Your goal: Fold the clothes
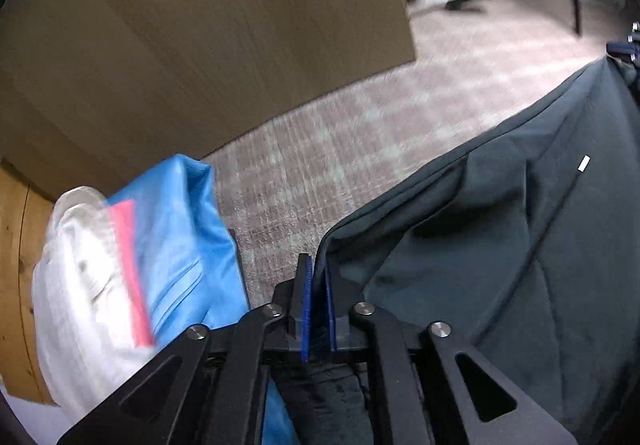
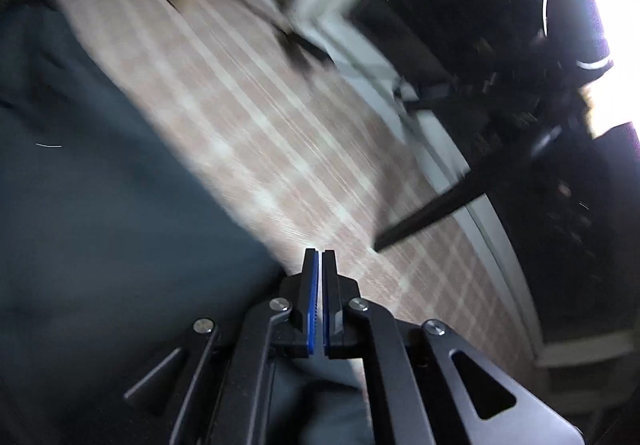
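Observation:
A dark grey-green garment (image 1: 500,225) hangs spread in the air above the carpet. My left gripper (image 1: 318,265) is shut on one upper corner of it, and cloth bunches below the blue pads. The garment's top edge runs up to the far right, where my right gripper (image 1: 624,47) shows as a small dark and blue shape at the other corner. In the right wrist view the right gripper (image 2: 320,257) has its pads pressed together. The same garment (image 2: 100,185) fills the left side and passes under the fingers. The view is motion-blurred.
A blue cloth (image 1: 180,237) with a pink stripe and a white cloth (image 1: 80,285) lie piled at the left beside a light wooden panel (image 1: 200,45). Checked pinkish carpet (image 1: 340,145) lies below. A dark chair leg (image 2: 440,209) and dark furniture stand at the right.

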The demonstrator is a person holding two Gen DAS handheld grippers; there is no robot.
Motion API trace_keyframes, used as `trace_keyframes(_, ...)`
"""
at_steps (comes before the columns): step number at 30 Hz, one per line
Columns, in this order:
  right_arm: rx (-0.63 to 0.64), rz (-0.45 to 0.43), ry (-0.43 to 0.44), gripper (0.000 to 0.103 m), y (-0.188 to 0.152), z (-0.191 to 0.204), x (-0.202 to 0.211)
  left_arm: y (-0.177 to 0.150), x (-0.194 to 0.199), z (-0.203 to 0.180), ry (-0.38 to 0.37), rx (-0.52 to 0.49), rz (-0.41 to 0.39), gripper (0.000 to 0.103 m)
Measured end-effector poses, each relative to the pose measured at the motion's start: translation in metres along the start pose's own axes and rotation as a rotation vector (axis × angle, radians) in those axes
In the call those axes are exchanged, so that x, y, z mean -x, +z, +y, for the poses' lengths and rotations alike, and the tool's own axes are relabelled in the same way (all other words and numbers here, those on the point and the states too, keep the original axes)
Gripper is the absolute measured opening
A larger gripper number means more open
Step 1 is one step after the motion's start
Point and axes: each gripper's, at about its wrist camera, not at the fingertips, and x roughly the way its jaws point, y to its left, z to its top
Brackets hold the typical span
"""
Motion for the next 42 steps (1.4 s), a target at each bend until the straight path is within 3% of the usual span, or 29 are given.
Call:
trace_keyframes(2, -0.008, 0.035, 0.010, 0.004, 0.000, -0.002, -0.009, -0.011, 0.024, 0.005, 0.011, 0.005, -0.031, 0.027)
trace_keyframes(4, -0.041, 0.017, 0.048, 0.012, -0.005, -0.010, 0.007, -0.021, 0.052, 0.013, -0.007, -0.005, -0.075, 0.028)
trace_keyframes(8, -0.147, -0.077, 0.161, 0.022, -0.033, -0.027, 0.078, -0.050, 0.104, 0.033, -0.071, 0.012, -0.163, 0.030)
trace_keyframes(10, -0.214, -0.115, 0.237, 0.042, -0.053, -0.029, 0.115, -0.077, 0.116, 0.037, -0.113, 0.018, -0.188, 0.037)
trace_keyframes(12, -0.251, -0.145, 0.305, 0.048, -0.076, -0.019, 0.143, -0.115, 0.125, 0.037, -0.150, 0.031, -0.181, 0.038)
trace_keyframes(17, -0.267, -0.165, 0.405, 0.048, -0.143, 0.047, 0.216, -0.227, 0.091, 0.014, -0.309, 0.054, -0.055, 0.039)
trace_keyframes(21, -0.374, -0.092, 0.511, 0.048, -0.188, 0.093, 0.228, -0.274, 0.046, 0.011, -0.349, 0.056, 0.018, 0.039)
trace_keyframes(24, -0.462, -0.033, 0.588, 0.048, -0.220, 0.126, 0.230, -0.279, 0.026, 0.015, -0.381, 0.038, -0.020, 0.039)
trace_keyframes(27, -0.460, 0.028, 0.551, 0.048, -0.236, 0.151, 0.234, -0.274, 0.018, 0.017, -0.440, 0.010, -0.062, 0.039)
trace_keyframes(31, -0.579, 0.060, 0.485, 0.048, -0.267, 0.140, 0.249, -0.267, 0.015, 0.009, -0.540, -0.062, -0.104, 0.038)
trace_keyframes(33, -0.673, 0.072, 0.454, 0.048, -0.287, 0.125, 0.254, -0.267, 0.017, 0.007, -0.578, -0.089, -0.116, 0.024)
trace_keyframes(34, -0.704, 0.082, 0.440, 0.048, -0.296, 0.121, 0.255, -0.267, 0.017, 0.009, -0.587, -0.090, -0.120, 0.020)
trace_keyframes(35, -0.732, 0.091, 0.427, 0.049, -0.304, 0.117, 0.256, -0.266, 0.017, 0.010, -0.597, -0.091, -0.125, 0.010)
trace_keyframes(39, -0.816, 0.148, 0.422, 0.051, -0.325, 0.127, 0.238, -0.253, -0.002, 0.014, -0.591, -0.102, -0.118, 0.008)
trace_keyframes(42, -0.827, 0.185, 0.439, 0.051, -0.325, 0.148, 0.218, -0.262, -0.003, 0.025, -0.549, -0.111, -0.092, 0.008)
